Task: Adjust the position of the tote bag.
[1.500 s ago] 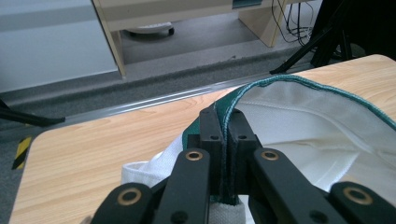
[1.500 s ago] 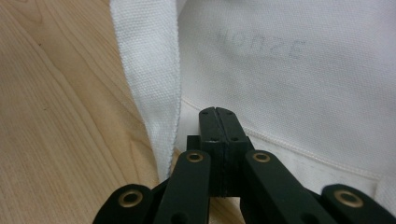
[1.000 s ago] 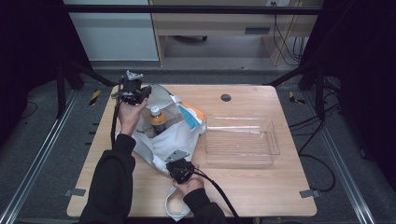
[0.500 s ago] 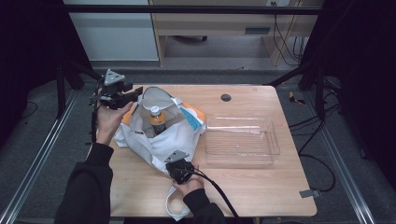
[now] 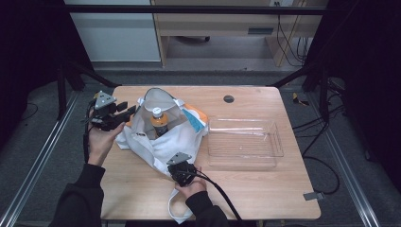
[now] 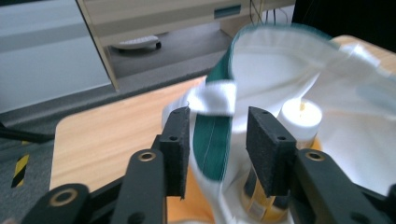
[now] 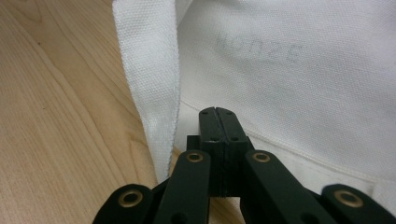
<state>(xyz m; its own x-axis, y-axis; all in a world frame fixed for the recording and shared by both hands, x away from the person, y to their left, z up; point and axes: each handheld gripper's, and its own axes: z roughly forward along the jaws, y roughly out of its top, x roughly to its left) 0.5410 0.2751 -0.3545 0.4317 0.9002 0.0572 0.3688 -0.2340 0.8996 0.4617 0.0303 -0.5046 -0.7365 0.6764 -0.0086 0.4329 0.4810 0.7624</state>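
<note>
Left hand-held gripper (image 6: 218,140), jaws parted around the green-edged rim of the white canvas tote bag (image 5: 161,137), props its mouth open, exposing the orange bottle (image 5: 159,122) standing inside. Right hand-held gripper (image 7: 218,116), jaws pressed together, seems to pin the bag's near edge to the wooden bench (image 5: 265,189).

bag (image 5: 165,142): white cloth, faint grey lettering on its side; the rim shows a dark green band inside, seen in the left gripper view (image 6: 212,144)
bag strap (image 7: 152,79): plain white woven fabric
bottle (image 5: 160,122): orange body, white cap, dark label with yellow markings
packet beside the bag (image 5: 196,118): orange, white and light blue
tray (image 5: 246,142): clear, colourless plastic
table (image 5: 265,194): light wood with fine grain lines; a small dark round spot (image 5: 229,99) near the far edge
left gripper (image 6: 219,140): black jaws, brass-coloured rivets, grey plate on top
right gripper (image 7: 217,112): black jaws, brass-coloured rivets
sleeves (image 5: 78,198): black
floor (image 5: 52,156): dark grey; a yellow-and-black striped mark in the left gripper view
</note>
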